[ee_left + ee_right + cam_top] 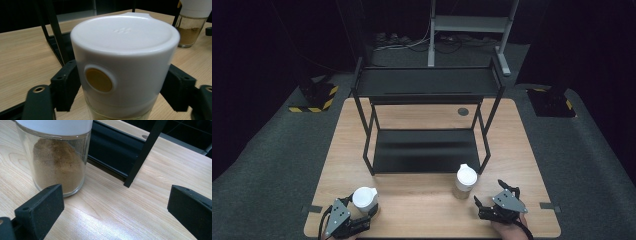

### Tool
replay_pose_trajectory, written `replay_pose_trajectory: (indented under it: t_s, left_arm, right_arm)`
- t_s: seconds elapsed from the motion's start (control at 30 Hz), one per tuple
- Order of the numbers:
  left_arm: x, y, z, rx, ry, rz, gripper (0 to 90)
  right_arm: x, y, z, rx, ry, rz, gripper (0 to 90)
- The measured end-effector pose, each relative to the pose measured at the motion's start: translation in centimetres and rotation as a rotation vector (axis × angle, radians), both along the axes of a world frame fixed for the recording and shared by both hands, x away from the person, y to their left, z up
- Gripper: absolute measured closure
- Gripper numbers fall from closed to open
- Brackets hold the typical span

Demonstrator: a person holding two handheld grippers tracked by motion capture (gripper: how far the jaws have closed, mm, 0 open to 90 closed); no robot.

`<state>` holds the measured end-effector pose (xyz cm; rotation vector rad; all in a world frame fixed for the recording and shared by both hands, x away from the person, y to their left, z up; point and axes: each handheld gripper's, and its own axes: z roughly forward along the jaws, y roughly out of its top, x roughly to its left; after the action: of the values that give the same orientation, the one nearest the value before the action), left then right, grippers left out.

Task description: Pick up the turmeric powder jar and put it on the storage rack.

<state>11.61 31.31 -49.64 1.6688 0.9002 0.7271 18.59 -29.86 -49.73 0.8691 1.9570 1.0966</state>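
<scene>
Jars remain off the rack (427,80): left tool (125,87) grips one jar (125,57) near the counter (422,210) front edge; right tool (112,210) gapes beside the other jar (57,160).

table (422,200): pale matt wood grain | rack (427,82) on it: matt black metal | jars (60,162): clear glass, glossy white plastic lids (125,37)
</scene>
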Motion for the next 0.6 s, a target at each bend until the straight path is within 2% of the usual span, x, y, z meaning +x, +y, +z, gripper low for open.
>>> replay_pose_trajectory:
  t_s: [0.03, 0.17, 0.6]
  left_arm:
    - [0.13, 0.28, -0.11, -0.011, 0.003, -0.014, 29.9]
    - [0.30, 0.51, -0.05, -0.021, 0.009, -0.018, 30.2]
    - [0.34, 0.54, 0.24, -0.013, 0.010, -0.008, 30.5]
  right_arm:
    - [-0.02, 0.01, -0.01, -0.001, -0.002, 0.000, 0.0]
    - [-0.02, 0.00, -0.02, -0.001, -0.002, 0.000, 0.0]
    - [0.02, 0.02, 0.02, -0.002, 0.000, 0.001, 0.0]
